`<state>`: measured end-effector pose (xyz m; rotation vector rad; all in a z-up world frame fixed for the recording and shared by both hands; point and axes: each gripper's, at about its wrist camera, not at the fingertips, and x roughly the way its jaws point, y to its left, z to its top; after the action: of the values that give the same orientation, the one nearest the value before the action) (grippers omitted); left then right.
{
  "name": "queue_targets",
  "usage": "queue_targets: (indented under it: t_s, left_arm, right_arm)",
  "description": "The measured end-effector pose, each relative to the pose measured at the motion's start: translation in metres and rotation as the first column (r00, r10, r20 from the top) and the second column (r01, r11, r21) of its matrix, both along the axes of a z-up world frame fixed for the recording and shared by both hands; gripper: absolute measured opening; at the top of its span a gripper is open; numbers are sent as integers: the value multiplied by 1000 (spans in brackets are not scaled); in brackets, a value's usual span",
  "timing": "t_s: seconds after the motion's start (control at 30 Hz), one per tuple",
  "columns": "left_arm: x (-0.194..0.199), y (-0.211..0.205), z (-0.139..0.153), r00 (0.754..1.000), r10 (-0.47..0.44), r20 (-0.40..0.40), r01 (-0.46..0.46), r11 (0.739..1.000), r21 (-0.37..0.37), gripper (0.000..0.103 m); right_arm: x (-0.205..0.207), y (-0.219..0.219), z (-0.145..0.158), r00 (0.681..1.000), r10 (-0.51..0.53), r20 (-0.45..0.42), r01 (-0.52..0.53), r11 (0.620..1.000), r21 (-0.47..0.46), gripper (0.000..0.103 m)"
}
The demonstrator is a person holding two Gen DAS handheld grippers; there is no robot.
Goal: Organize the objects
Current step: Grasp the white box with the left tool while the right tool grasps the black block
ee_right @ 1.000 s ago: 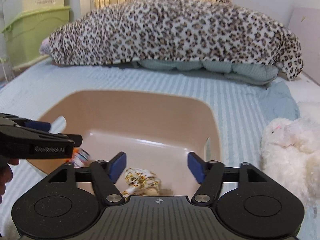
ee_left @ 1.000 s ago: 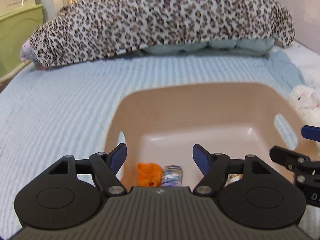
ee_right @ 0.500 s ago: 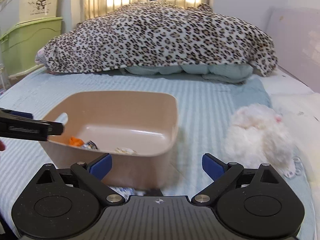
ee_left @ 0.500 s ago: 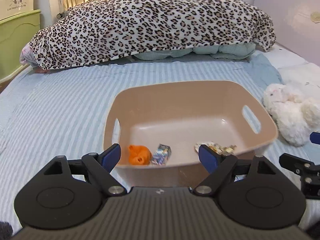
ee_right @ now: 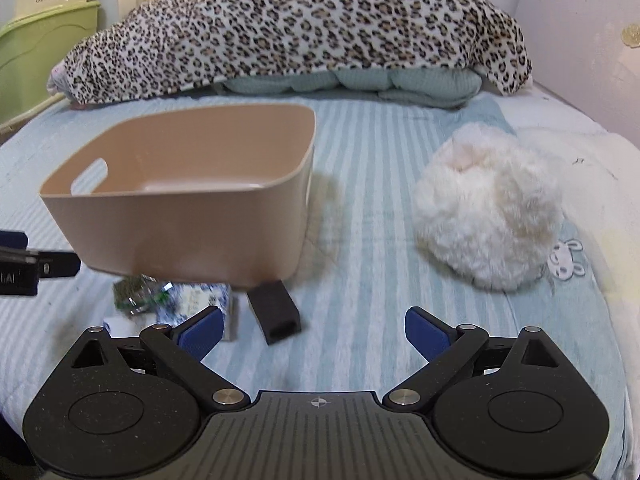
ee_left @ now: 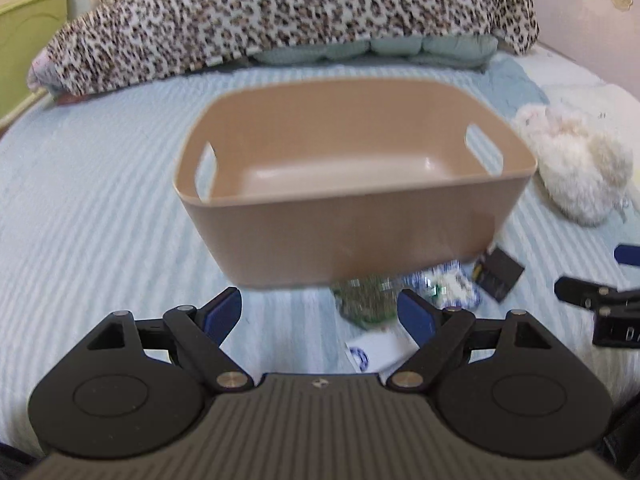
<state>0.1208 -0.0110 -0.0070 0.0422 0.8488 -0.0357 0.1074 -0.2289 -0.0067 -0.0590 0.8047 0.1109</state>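
Observation:
A tan plastic bin [ee_left: 352, 208] [ee_right: 192, 208] stands on the striped bed; its contents are hidden by the near wall. In front of it lie a green packet [ee_left: 366, 300] [ee_right: 134, 294], a blue-and-white packet [ee_left: 448, 286] [ee_right: 200, 300], a white card [ee_left: 372, 354] and a small black box [ee_left: 498, 270] [ee_right: 274, 312]. My left gripper [ee_left: 320, 316] is open and empty, just before the green packet. My right gripper [ee_right: 314, 330] is open and empty, near the black box.
A white plush toy [ee_right: 488, 208] [ee_left: 572, 164] lies right of the bin. A leopard-print blanket [ee_right: 300, 28] over a folded quilt lies across the back. A green storage box [ee_right: 40, 52] stands at the far left.
Both grippers have pulled back and down from over the bin. The bin's inside items have dropped out of sight; the packets and black box in front of it have come into view.

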Motion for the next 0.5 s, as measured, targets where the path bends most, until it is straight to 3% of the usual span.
queue_targets:
  t_s: [0.5]
  left_arm:
    - [23,-29,-51,997,-34,-74,29,997,-66,86]
  right_arm:
    - [25,-7,-41,996,-8,-94,9,1000,9,99]
